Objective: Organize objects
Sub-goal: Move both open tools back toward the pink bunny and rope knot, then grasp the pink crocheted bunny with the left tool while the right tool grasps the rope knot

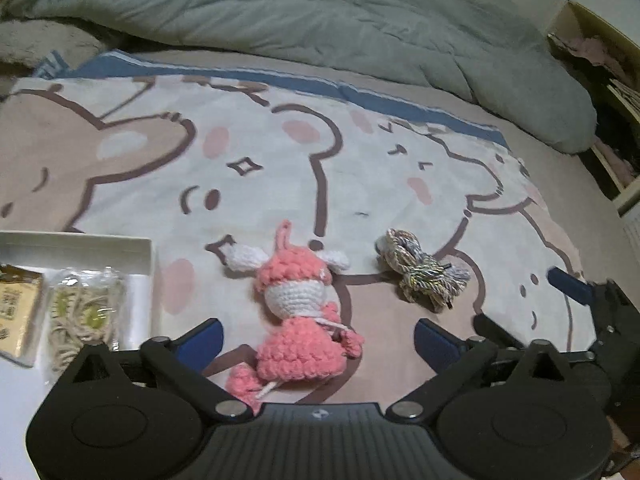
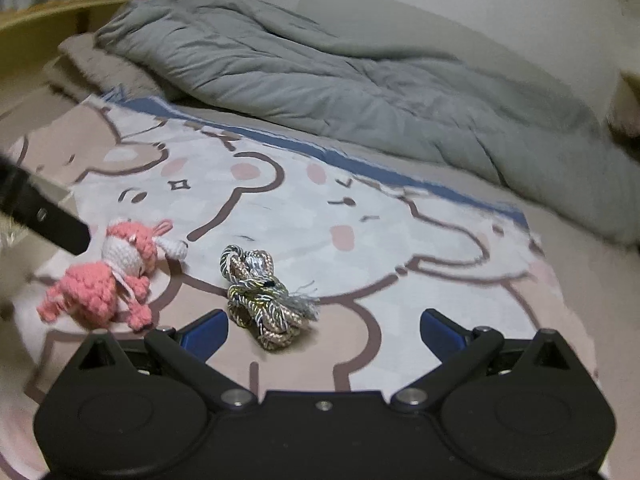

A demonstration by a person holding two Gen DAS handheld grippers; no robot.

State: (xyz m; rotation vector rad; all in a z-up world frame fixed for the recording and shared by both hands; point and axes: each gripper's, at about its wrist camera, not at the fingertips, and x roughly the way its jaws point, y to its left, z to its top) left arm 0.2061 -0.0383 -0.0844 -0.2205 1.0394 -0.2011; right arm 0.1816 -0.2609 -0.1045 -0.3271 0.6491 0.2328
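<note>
A pink and white crochet doll (image 1: pixel 300 320) lies on the cartoon blanket (image 1: pixel 160 168), between the blue pads of my left gripper (image 1: pixel 320 342). The pads stand wide on either side and do not touch it, so that gripper is open. To the doll's right lies a bundle of twisted multicoloured cord (image 1: pixel 424 276). In the right wrist view the cord bundle (image 2: pixel 260 300) sits just ahead of my right gripper (image 2: pixel 324 332), close to its left finger; its jaws are open and hold nothing. The doll (image 2: pixel 108 280) lies further left there, under the left gripper's black finger (image 2: pixel 44 216).
A white box (image 1: pixel 80 244) at the left edge holds two packets, one yellow and one of pale cord. A rumpled grey quilt (image 1: pixel 320 28) fills the back of the bed. Shelving (image 1: pixel 616 92) stands at the far right. A wooden bed frame (image 2: pixel 44 16) curves at the back left.
</note>
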